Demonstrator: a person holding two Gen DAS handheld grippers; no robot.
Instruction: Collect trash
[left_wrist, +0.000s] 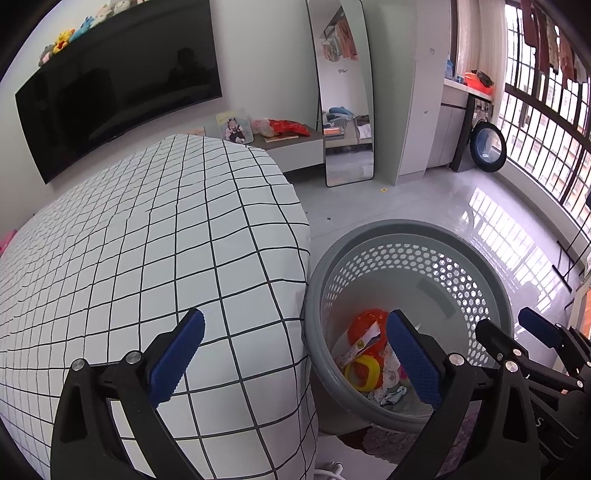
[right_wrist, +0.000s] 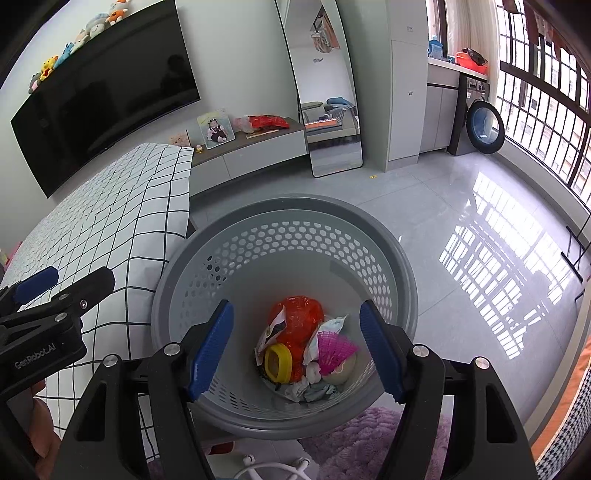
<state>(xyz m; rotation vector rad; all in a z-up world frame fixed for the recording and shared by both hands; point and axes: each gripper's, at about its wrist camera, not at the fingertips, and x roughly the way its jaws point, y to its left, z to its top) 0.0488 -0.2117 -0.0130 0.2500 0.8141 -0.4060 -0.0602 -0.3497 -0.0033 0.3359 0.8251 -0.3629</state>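
Observation:
A grey perforated basket (right_wrist: 280, 218) stands on the floor beside the bed. Trash lies in its bottom: an orange plastic bag (right_wrist: 301, 321), a yellow ring-shaped piece (right_wrist: 277, 363), a pink fan-shaped piece (right_wrist: 334, 350) and crumpled paper (right_wrist: 314, 391). My right gripper (right_wrist: 297, 350) hangs above the basket, open, with nothing between its blue pads. My left gripper (left_wrist: 295, 363) is open and empty too, straddling the bed's corner and the basket's rim (left_wrist: 406, 227). The orange bag (left_wrist: 365, 325) and the yellow ring (left_wrist: 364, 373) show in the left wrist view. Each gripper appears at the edge of the other's view.
The bed with a white black-checked sheet (left_wrist: 147, 258) fills the left side. A purple rug (right_wrist: 369, 443) and white cable (right_wrist: 273, 465) lie in front of the basket. Glossy grey floor (right_wrist: 461, 240) spreads right toward a barred window. A TV, low cabinet (right_wrist: 258, 155) and standing mirror (right_wrist: 325, 92) line the far wall.

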